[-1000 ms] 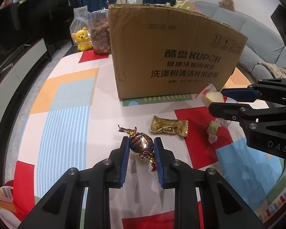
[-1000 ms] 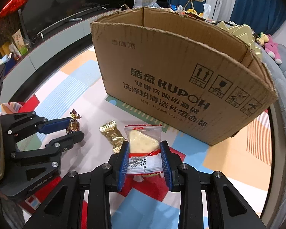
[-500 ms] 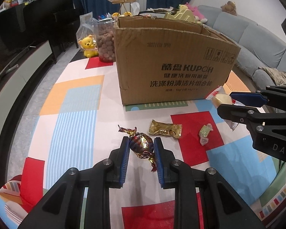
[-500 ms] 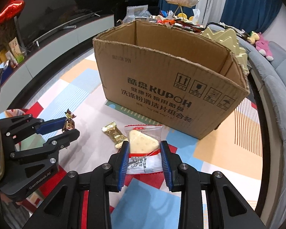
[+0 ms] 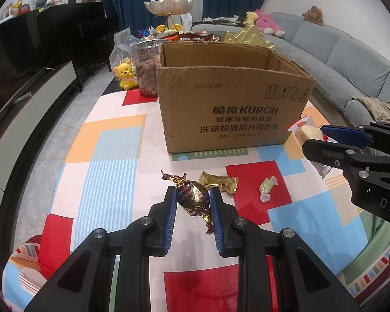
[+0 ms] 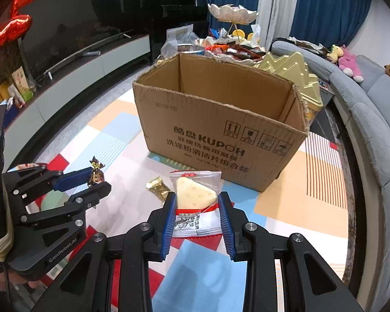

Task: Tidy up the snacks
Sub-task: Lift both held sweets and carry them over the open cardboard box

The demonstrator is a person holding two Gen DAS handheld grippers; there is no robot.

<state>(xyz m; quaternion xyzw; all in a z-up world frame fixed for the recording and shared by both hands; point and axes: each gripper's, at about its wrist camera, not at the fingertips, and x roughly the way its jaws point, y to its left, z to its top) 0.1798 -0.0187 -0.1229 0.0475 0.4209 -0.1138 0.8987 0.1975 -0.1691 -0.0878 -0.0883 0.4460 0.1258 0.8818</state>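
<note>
A: What does the left claw hold?

B: It is closed narrow on a foil candy, with the blue pads pressing on both sides. The twisted ends of the wrapper stick out above and below the pads. The candy is lifted above the bench, which has a cloth of coloured blocks.

A: And the right claw?

B: It holds a clear packet with a pale wedge-shaped biscuit inside. The pads grip the packet at its two sides, and the packet stands upright between them. In the left wrist view the same packet shows at the right edge, near the right corner of the box.

A: Where is the box?

B: The cardboard box stands on the bench, on the far side of both claws. Its top is open, and I cannot see its floor inside.

A: Are there snacks left on the bench?

B: Yes. A gold packet lies just beyond the left claw, and a small green candy lies to its right on a red block. Both are on the near side of the box and not touching it.

A: What is behind the box?

B: A yellow bear and a jar of brown balls at the far left. More snacks are piled farther back.
</note>
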